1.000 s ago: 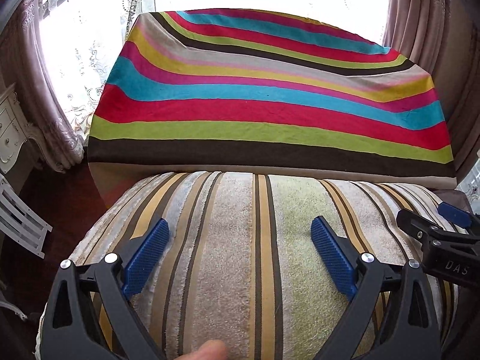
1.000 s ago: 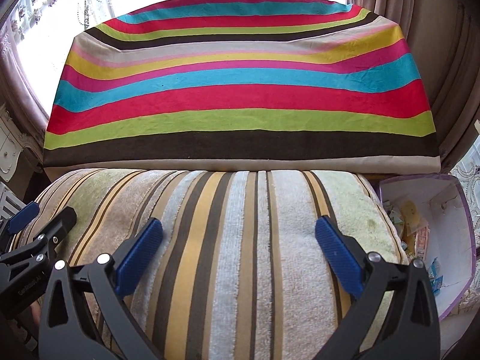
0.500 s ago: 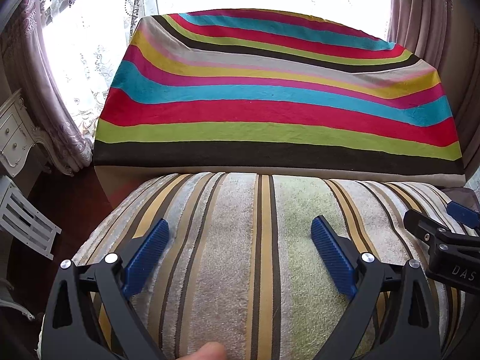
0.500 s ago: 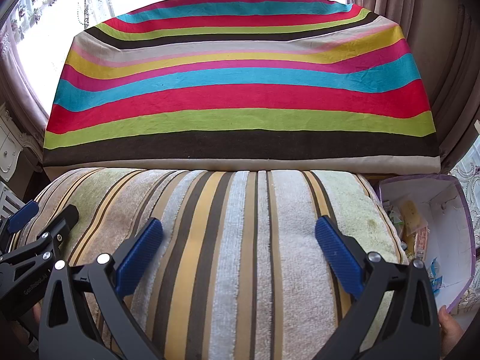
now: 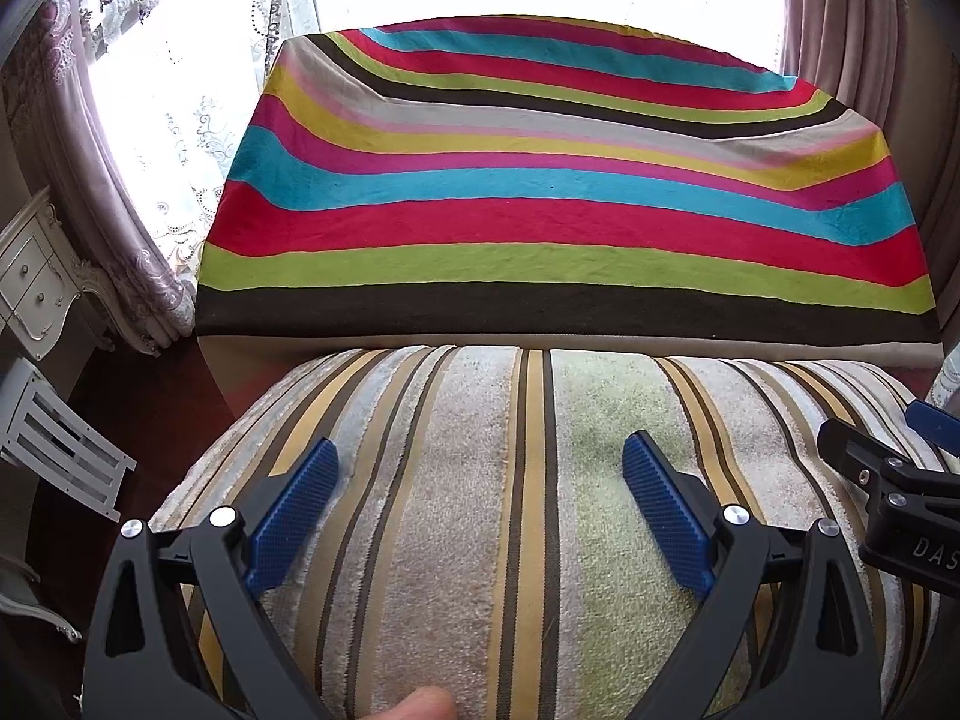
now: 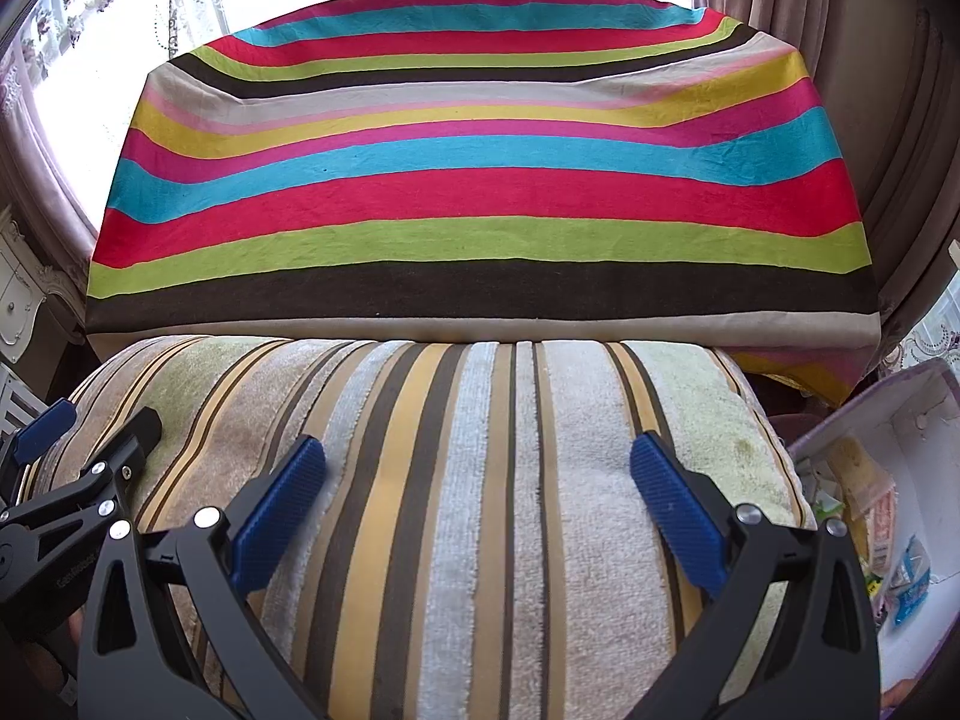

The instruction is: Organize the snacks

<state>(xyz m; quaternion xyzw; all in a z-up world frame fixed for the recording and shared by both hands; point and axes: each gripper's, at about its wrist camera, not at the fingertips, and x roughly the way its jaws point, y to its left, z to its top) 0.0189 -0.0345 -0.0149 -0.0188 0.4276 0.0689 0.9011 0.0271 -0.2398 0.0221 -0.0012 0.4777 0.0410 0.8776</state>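
1. Where the right wrist view reaches its lower right edge, an open white box (image 6: 918,420) with a lilac rim, holding the snacks (image 6: 870,498): a pale yellow packet, a red-and-white wrapper just below it, a small blue-and-white packet lower still, a scrap of green at the left; print too small to read.
2. Box just beside the right end of the striped towel (image 6: 480,480), apart from both tools.
3. Right gripper (image 6: 474,498) released, blue pads spread wide over the towel in the lower half of the frame, nothing between them.
4. Left gripper (image 5: 480,501) likewise released and empty, low in its own view, above the same cream, gold and brown stripes.
5. Beyond the towel, in the upper half of both frames, a bright striped cloth (image 5: 558,210) in red, blue, lime, yellow and brown.
6. At the lower centre edge of the left view, a fingertip (image 5: 423,705).
7. Lace curtains and a bright window along the top.
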